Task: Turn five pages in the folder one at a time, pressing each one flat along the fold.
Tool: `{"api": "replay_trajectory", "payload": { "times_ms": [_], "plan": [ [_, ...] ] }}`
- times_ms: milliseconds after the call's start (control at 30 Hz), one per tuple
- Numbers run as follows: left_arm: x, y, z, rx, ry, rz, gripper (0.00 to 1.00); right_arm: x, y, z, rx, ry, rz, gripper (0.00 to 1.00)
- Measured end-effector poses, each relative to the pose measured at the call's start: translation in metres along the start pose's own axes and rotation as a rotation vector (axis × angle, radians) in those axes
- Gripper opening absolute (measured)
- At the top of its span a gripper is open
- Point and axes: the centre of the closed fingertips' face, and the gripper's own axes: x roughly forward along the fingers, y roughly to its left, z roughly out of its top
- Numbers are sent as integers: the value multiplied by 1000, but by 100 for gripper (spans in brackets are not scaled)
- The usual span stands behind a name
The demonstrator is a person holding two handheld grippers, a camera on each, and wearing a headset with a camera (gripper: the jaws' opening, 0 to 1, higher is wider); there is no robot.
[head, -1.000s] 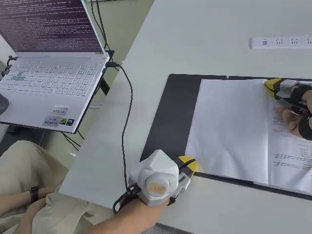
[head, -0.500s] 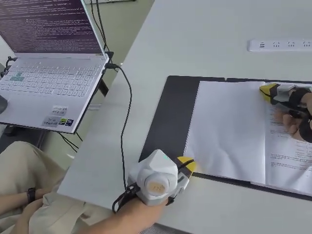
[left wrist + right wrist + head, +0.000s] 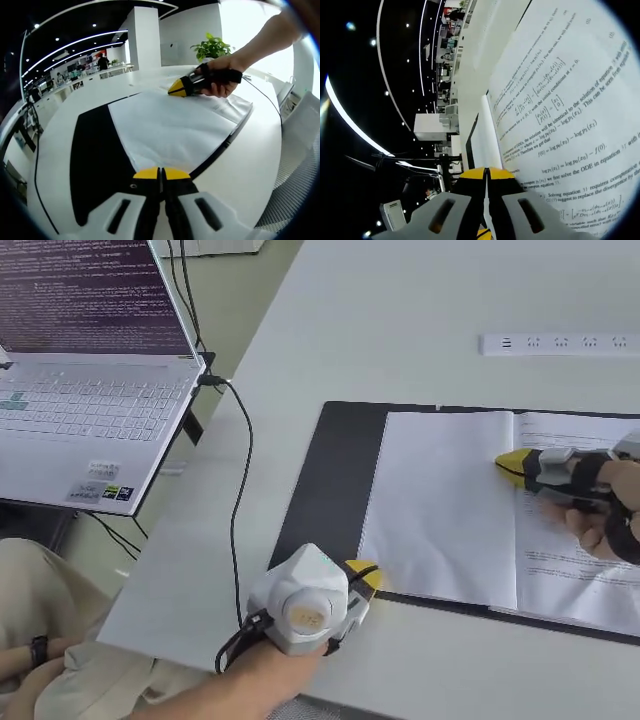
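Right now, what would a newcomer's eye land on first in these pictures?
The open folder on the white table stands out, with a blank page on the left and a printed page on the right. The right gripper, jaws shut, has its yellow tips at the fold, and the left gripper, also shut, rests at the blank page's near corner. A laptop with a lit screen sits at the far left.

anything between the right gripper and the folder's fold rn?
Nothing visible. The right gripper, jaws together, has its tip at the fold of the folder, between the blank page and the printed page. The left gripper sits at the blank page's near corner, well clear.
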Motion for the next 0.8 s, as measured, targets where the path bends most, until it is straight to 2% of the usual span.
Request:
{"api": "replay_trajectory", "payload": {
  "times_ms": [167,233,367,633,800],
  "plan": [
    [-1,0,0,-4,-1,-1,0,-8,-6,-9,-7,30,-3,0],
    [-1,0,0,-1,0,-2,0,-12,-9,-20,-22,79,-9,0],
    [-1,0,0,-2,-1,-1,0,-17,-12,-35,-50,112,-18,0],
    [-1,0,1,6,3,-1,0,-31,-17,-60,-61,135,-26,0],
    [-1,-1,1,9,3,-3,0,-42,-21,-81,-70,167,-28,0]
  ]
}}
